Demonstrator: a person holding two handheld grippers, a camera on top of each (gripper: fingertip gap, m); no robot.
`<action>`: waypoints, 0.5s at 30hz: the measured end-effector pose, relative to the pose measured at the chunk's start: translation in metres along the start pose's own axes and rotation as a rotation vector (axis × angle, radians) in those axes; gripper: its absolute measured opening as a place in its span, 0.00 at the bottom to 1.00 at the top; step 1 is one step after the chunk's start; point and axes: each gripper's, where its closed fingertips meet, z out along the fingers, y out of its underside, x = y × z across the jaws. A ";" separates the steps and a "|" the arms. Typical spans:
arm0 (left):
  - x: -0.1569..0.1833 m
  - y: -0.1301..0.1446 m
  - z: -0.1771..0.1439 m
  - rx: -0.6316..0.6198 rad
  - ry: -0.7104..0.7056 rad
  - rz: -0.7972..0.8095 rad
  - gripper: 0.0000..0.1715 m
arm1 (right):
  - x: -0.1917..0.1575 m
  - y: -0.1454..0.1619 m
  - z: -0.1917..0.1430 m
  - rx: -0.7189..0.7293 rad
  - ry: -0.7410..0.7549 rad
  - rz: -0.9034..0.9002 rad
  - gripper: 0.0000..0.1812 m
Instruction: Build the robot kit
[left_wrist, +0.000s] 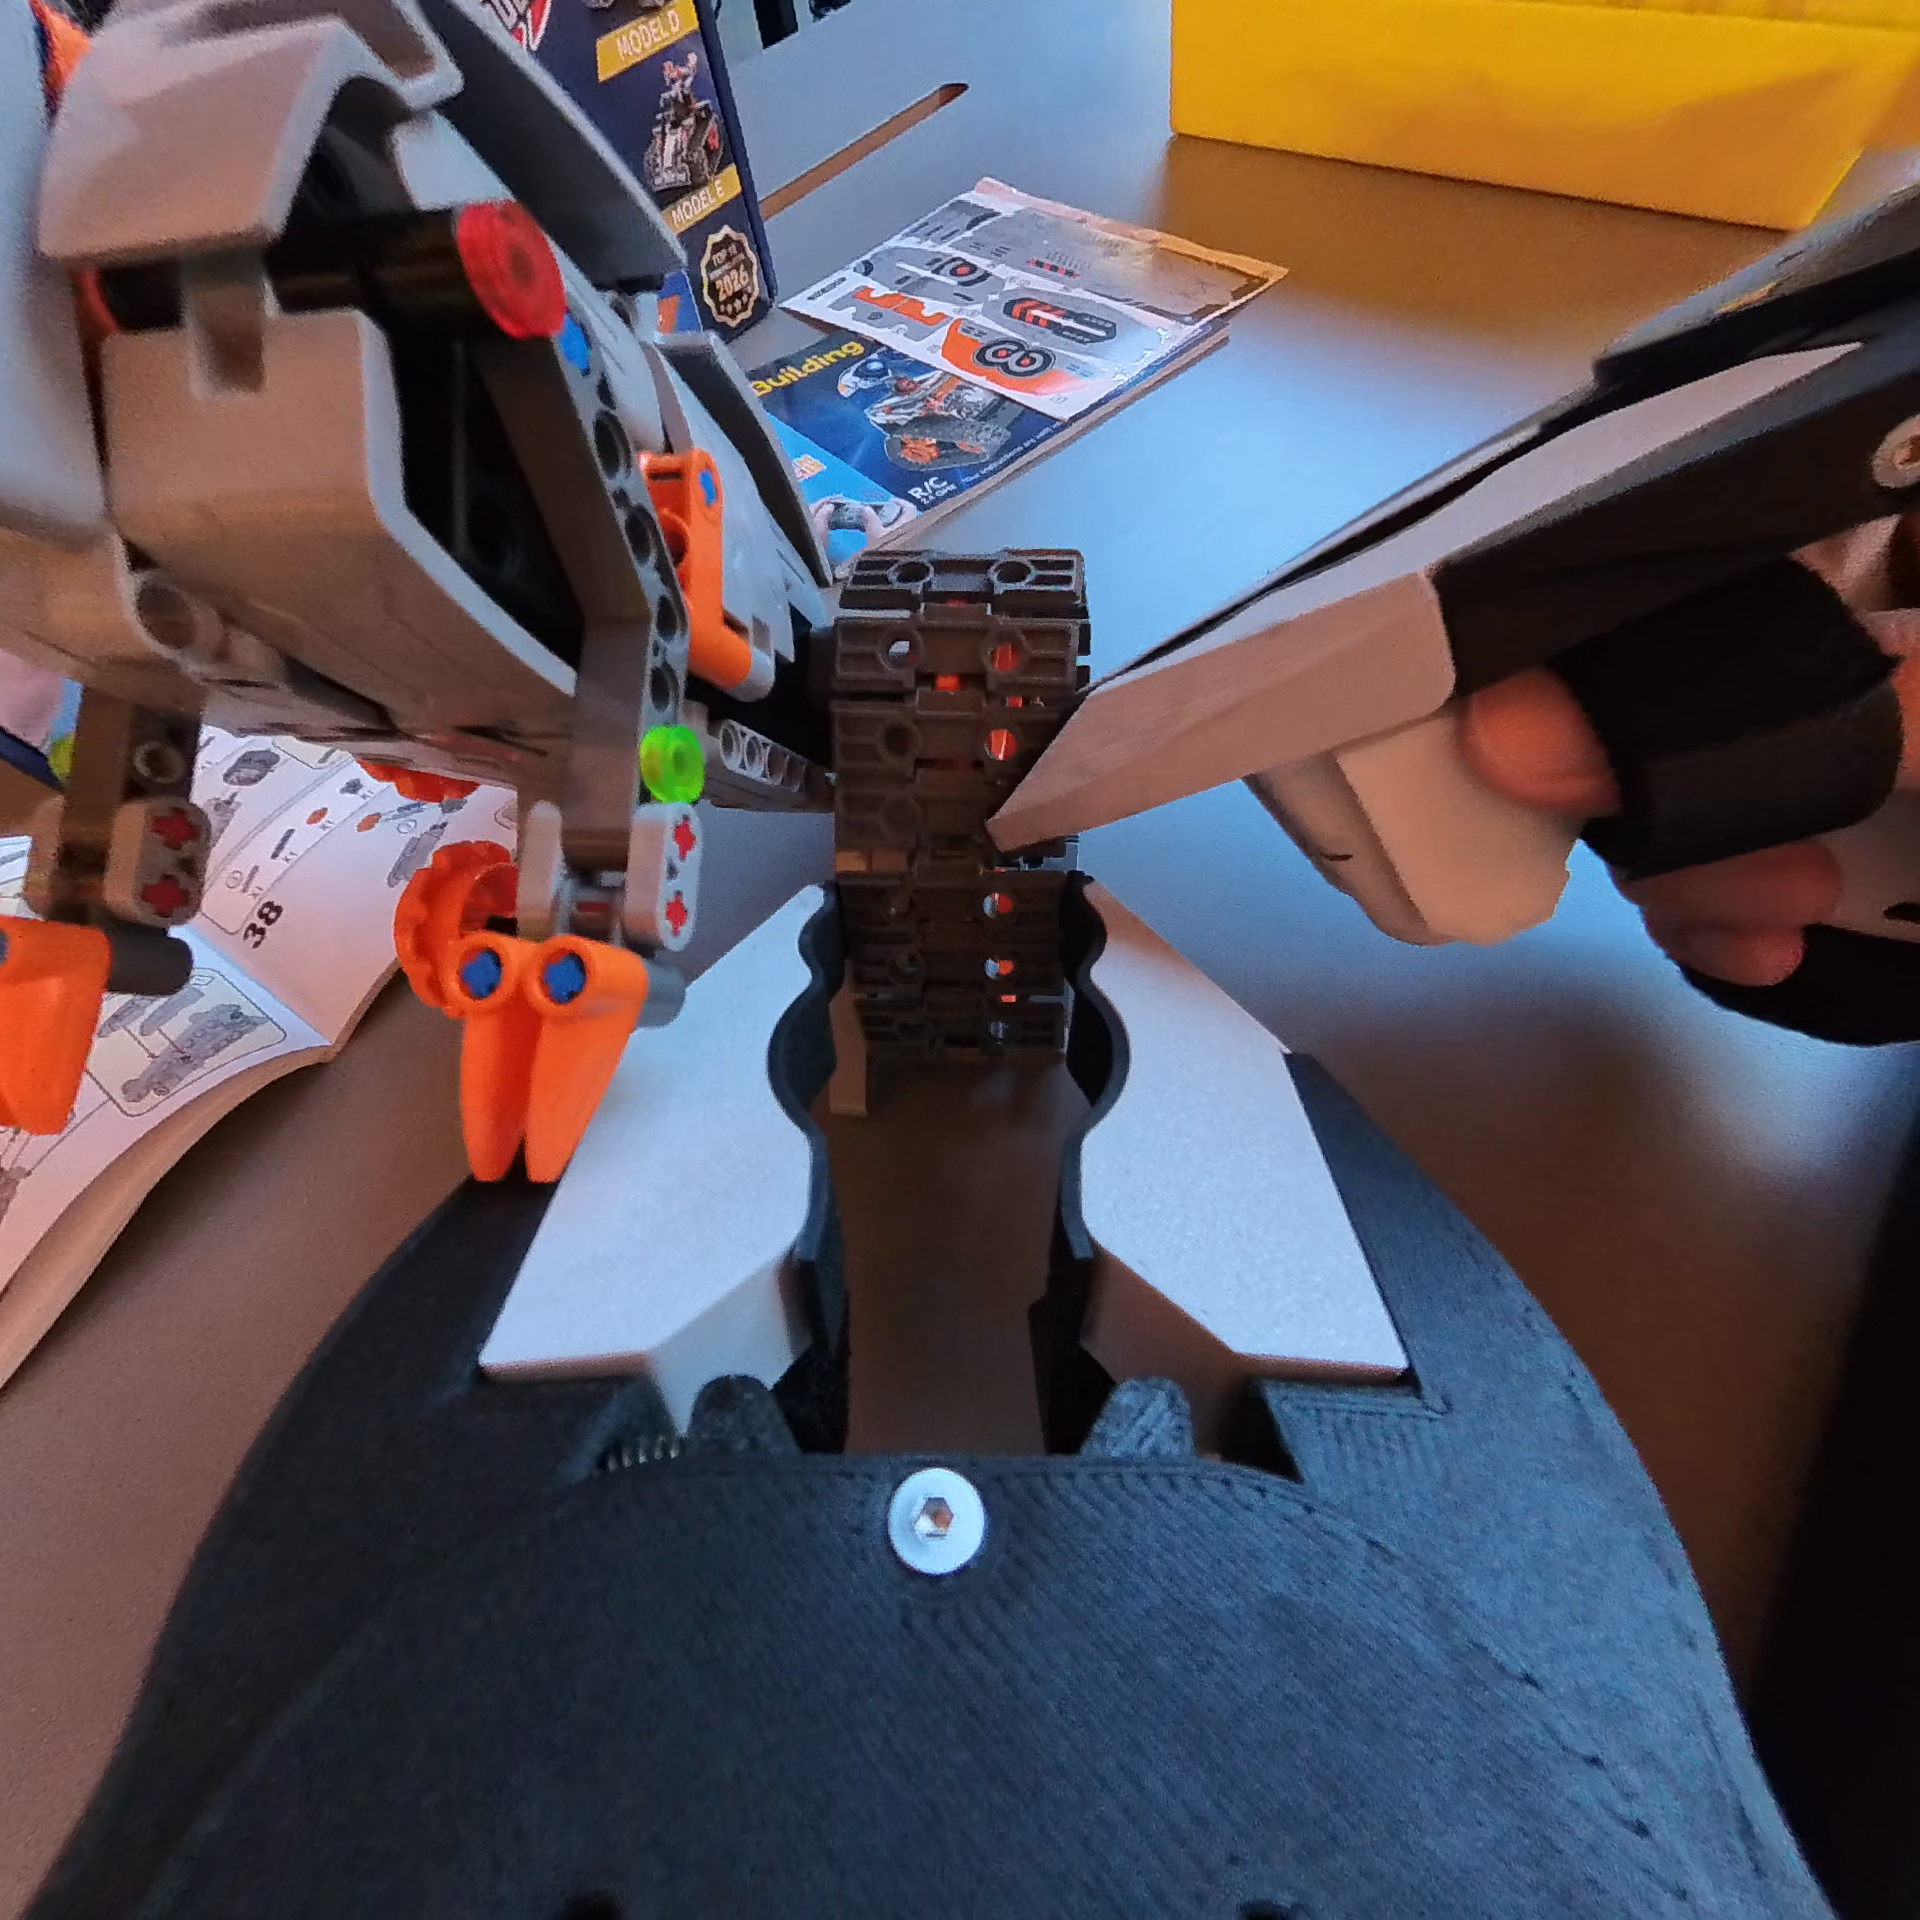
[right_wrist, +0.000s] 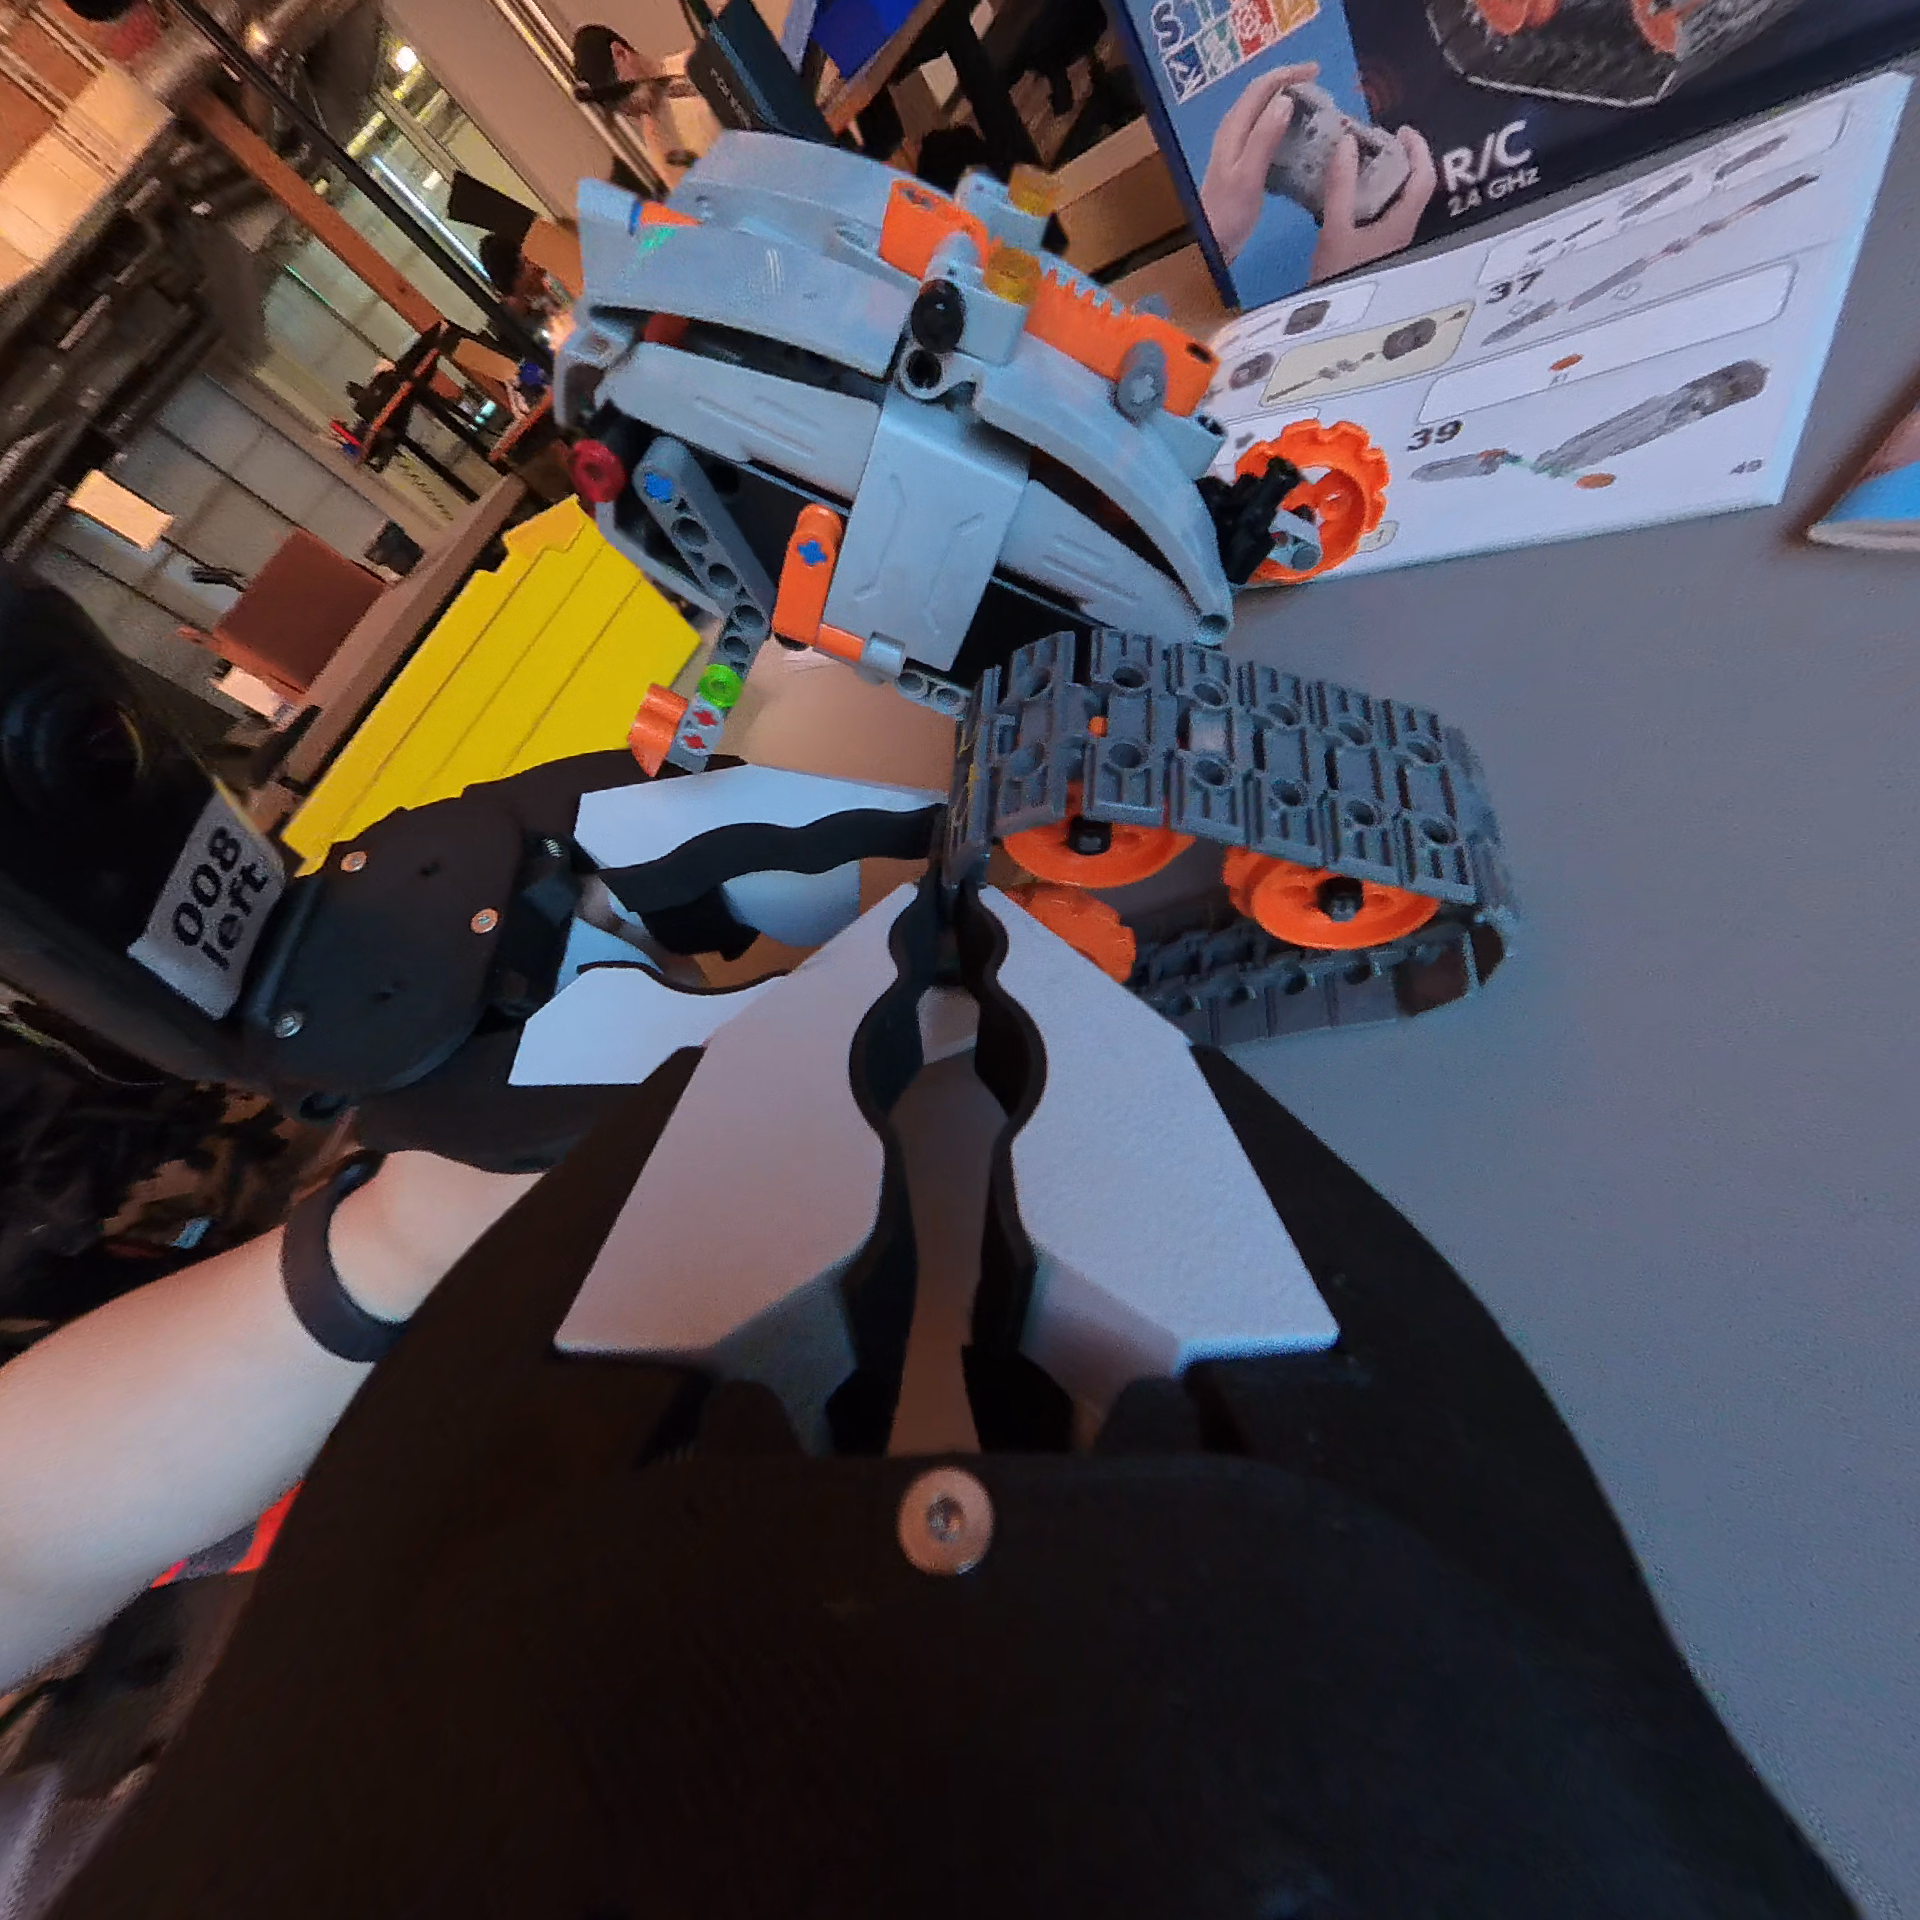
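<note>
A grey and orange brick-built vehicle is tilted up over the table, and also shows in the right wrist view. Its dark grey tread track runs over orange wheels. My left gripper is shut on the track's near end, gripping it across its width. My right gripper is shut on an end link of the same track. In the left wrist view the right gripper comes in from the right, its tip on the track. The left gripper enters the right wrist view from the left.
An open instruction booklet lies at the left, also seen in the right wrist view. A sticker sheet lies on a blue booklet. The kit's box and a yellow bin stand behind. A hand holds the right gripper. The grippers are tip to tip, or close to it.
</note>
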 end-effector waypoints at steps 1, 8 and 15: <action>0.000 0.000 0.000 0.001 0.001 0.002 0.24 | 0.000 0.000 0.000 0.003 -0.014 0.017 0.01; -0.001 0.000 0.000 -0.011 -0.021 0.036 0.24 | -0.003 0.001 0.000 0.015 -0.074 0.070 0.01; -0.001 0.001 0.000 -0.016 -0.048 0.095 0.23 | -0.006 0.003 -0.002 0.023 -0.144 0.135 0.01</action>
